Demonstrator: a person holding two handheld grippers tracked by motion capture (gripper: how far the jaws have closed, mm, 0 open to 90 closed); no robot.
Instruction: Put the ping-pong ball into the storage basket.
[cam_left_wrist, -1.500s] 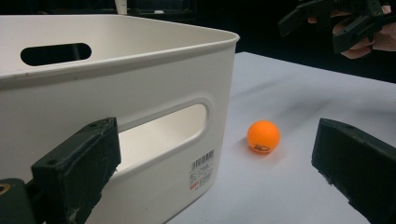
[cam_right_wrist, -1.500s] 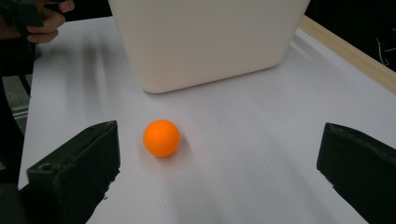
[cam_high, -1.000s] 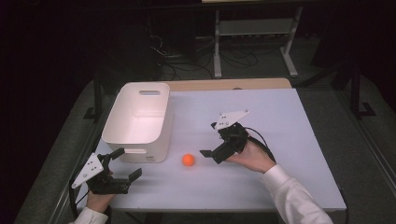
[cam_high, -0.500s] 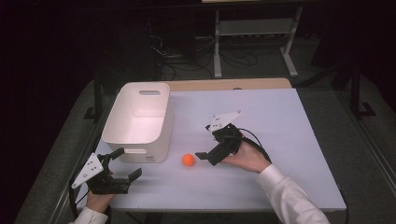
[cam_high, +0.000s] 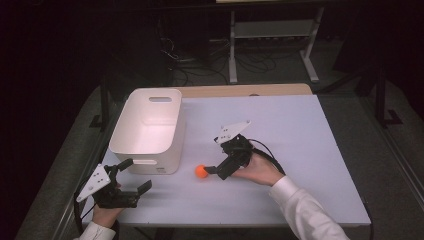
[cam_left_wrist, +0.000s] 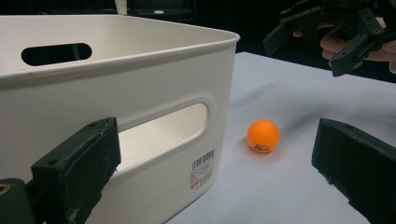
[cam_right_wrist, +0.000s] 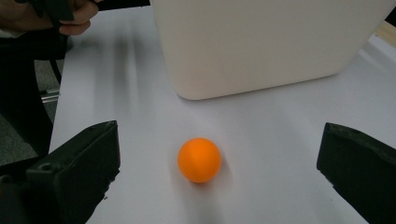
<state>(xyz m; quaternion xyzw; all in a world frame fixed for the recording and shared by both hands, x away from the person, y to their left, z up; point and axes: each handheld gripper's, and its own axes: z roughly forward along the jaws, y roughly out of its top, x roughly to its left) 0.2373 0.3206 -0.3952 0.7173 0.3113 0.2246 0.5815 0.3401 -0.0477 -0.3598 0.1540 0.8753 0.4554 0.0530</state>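
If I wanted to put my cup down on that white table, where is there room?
The far right stretch of the table, beyond the right gripper and right of the white bin, is bare. So is the near edge between the two hands. It is crowded near the bin's front corner, where the orange ball lies between the open right jaws, with the left gripper nearby.

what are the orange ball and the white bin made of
The orange ball looks like smooth matte plastic, likely a table tennis ball: even colour, soft sheen, small printed mark in the left gripper view. The white bin looks like moulded plastic with a satin finish: rounded corners, cut-out handles, a barcode sticker.
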